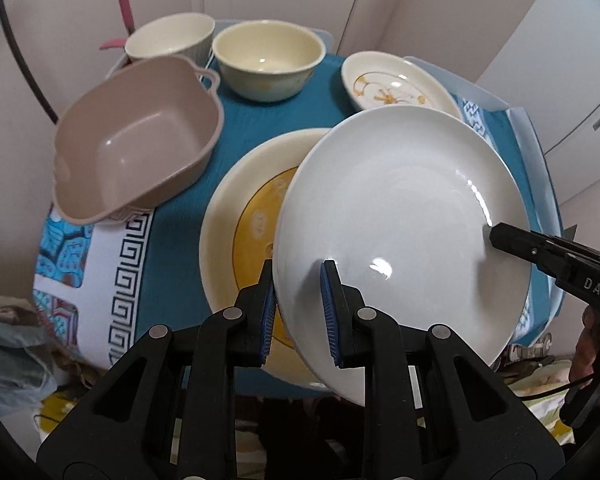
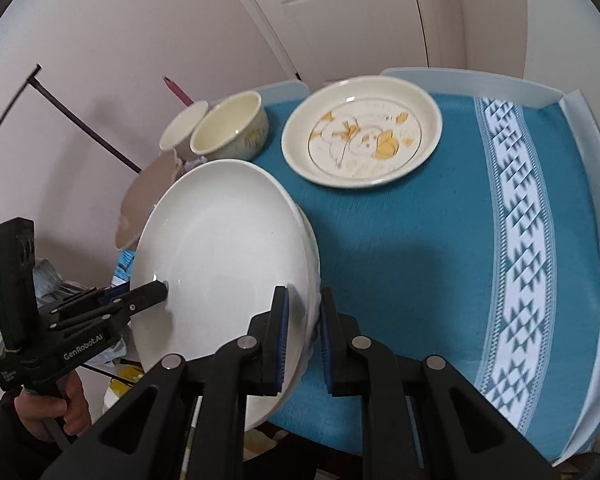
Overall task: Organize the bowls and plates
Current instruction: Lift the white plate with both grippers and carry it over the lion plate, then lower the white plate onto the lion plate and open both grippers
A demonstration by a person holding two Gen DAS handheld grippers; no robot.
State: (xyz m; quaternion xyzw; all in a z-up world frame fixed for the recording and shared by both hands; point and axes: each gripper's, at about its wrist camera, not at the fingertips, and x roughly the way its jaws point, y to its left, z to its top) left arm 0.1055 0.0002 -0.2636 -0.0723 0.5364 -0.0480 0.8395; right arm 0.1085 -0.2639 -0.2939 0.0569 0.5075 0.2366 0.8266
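A large plain white plate (image 1: 404, 216) (image 2: 224, 248) hangs tilted over the table, gripped on two sides. My left gripper (image 1: 298, 308) is shut on its near rim, and my right gripper (image 2: 303, 336) is shut on the opposite rim. In the left wrist view the right gripper's fingertips (image 1: 504, 234) reach onto the plate from the right. Under the white plate lies a cream plate with a yellow centre (image 1: 244, 216). A smaller cream plate with yellow flowers (image 1: 396, 84) (image 2: 360, 132) sits at the back.
A taupe square bowl (image 1: 136, 140) rests tilted at the left. Two cream bowls (image 1: 268, 60) (image 1: 170, 38) stand at the back. The table (image 2: 420, 240) carries a teal patterned cloth. White walls and a door stand close behind. A hand (image 2: 64, 404) holds the left gripper.
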